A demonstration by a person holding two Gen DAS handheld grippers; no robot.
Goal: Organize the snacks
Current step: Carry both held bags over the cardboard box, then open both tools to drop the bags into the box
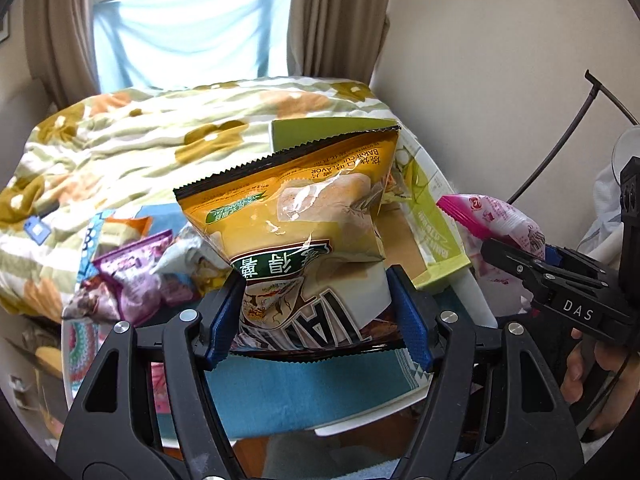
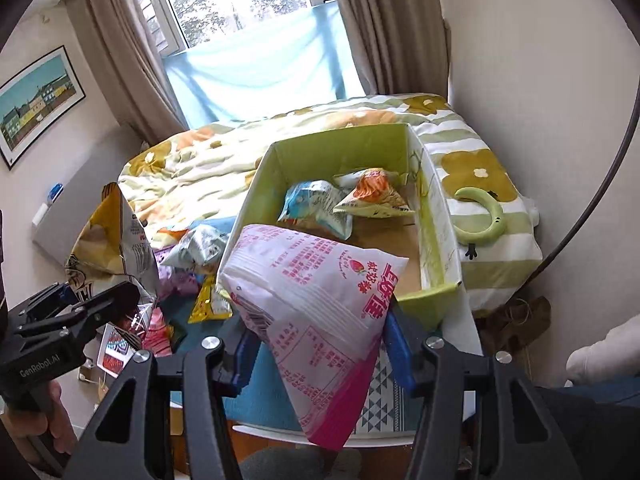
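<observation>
A bed under a flowered yellow-and-green quilt filled the far side of the room. On its near corner stood an open green cardboard box, holding two small crinkled snack packets, one blue, one orange. Left of the box, a loose heap of small foil snack packets lay on a teal cloth over the worktop.

The large yellow-and-black foil crisp bag hung clear of the heap, clamped near its lower end between the blue pads of the left tool, its serrated top edge leaning toward the box. The white-and-pink plastic snack bag was pinched likewise in the right tool, poised just before the box's near wall.

Both bags looked light, puffed with air and soft; the foil appeared slick and likely to crumple or slide under a loose grip. Holding at the flat sealed end or a gathered fold seemed safest, since squeezing the puffed middle could crush brittle contents. The crisp bag's width might snag on the box rim, so it would probably need tilting in.
</observation>
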